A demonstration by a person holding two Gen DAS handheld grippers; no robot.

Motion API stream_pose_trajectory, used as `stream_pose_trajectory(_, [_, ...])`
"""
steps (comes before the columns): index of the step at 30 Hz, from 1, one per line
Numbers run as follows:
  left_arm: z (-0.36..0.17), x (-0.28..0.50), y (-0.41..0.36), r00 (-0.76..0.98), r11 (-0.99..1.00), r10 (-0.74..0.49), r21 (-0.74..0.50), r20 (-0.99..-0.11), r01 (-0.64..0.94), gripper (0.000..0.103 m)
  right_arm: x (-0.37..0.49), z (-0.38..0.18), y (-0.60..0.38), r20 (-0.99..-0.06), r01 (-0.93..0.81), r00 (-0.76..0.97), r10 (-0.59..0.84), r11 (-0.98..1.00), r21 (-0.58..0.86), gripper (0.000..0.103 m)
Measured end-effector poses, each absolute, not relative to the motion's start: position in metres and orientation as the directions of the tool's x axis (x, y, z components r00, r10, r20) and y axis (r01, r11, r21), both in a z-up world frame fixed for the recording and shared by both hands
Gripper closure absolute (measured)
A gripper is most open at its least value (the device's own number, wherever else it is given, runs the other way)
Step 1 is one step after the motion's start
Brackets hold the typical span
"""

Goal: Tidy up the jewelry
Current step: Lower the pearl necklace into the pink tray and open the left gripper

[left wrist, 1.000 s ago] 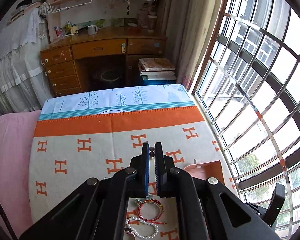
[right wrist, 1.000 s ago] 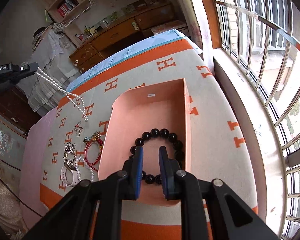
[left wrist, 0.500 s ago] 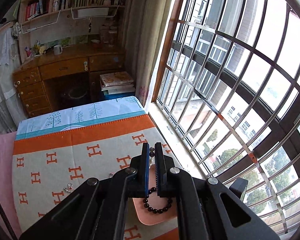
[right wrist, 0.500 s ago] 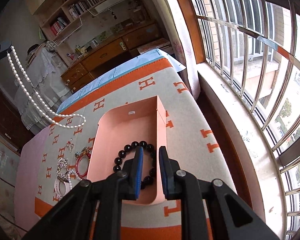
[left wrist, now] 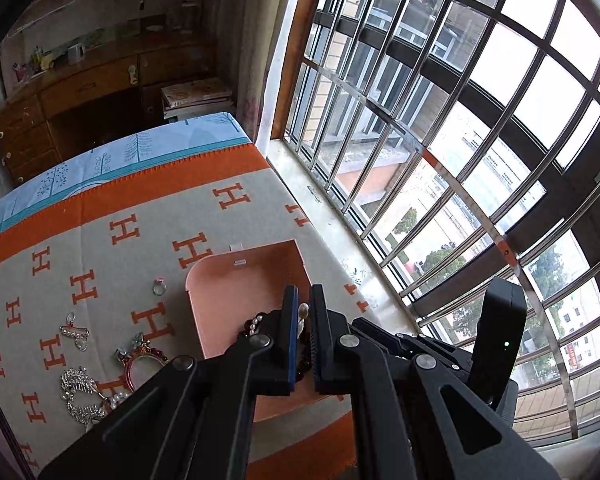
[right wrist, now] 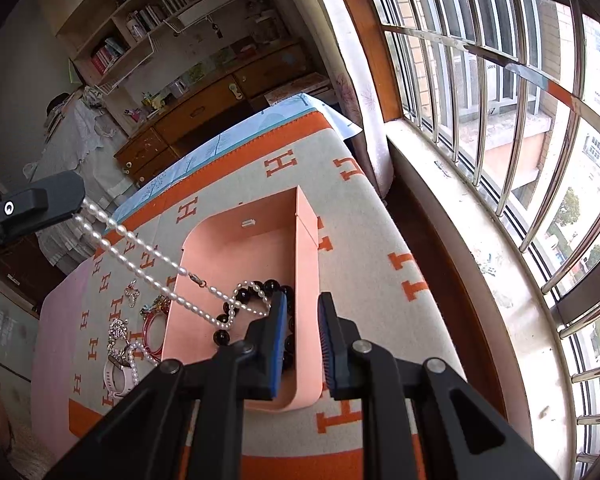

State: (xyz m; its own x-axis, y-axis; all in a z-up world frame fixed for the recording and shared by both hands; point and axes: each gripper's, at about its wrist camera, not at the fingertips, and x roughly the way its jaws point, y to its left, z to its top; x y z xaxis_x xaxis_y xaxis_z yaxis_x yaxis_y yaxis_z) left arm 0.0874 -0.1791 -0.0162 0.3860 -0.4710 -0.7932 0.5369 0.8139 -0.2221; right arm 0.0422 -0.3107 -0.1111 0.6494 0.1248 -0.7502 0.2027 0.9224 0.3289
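Note:
A pink open box [right wrist: 236,248] [left wrist: 240,284] lies on the orange-and-grey H-pattern blanket [left wrist: 100,240]. A dark bead bracelet [right wrist: 256,290] lies inside it. My left gripper [left wrist: 305,312] is shut on a white pearl necklace [right wrist: 140,248]; the strand hangs from it, shown at the left edge of the right wrist view [right wrist: 32,204], and its lower loop rests in the box over the bracelet. My right gripper [right wrist: 302,304] is open and empty above the box's right wall.
Loose jewelry lies left of the box: a ring [left wrist: 159,287], a silver pendant [left wrist: 76,332], a red bangle [left wrist: 140,364], a crystal hair comb [left wrist: 80,394], and a white watch [right wrist: 118,372]. A barred window [right wrist: 500,120] runs along the right.
My left gripper has carried the pearl necklace rightward and down over the box; the strand's end now lies in the box. My right gripper has opened wider and shifted toward the box's right wall.

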Motion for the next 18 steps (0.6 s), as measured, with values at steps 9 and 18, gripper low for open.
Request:
stream_pose_trajectory(9, [-0.045, 0.081, -0.165, 0.46, 0.858, -0.384, -0.126, -0.801, 0.497, 0.08, 0.044, -0.115, -0.304, -0.758, 0.188, 0.64, 0.125, 0.931, 0.312, 0.087])
stream_pose_trajectory(18, [-0.06, 0.081, -0.128, 0.542, 0.915, -0.292, -0.066, -0.788, 0.397, 0.052, 0.042, -0.114, -0.295, -0.758, 0.17, 0.64, 0.129, 0.938, 0.303, 0.087])
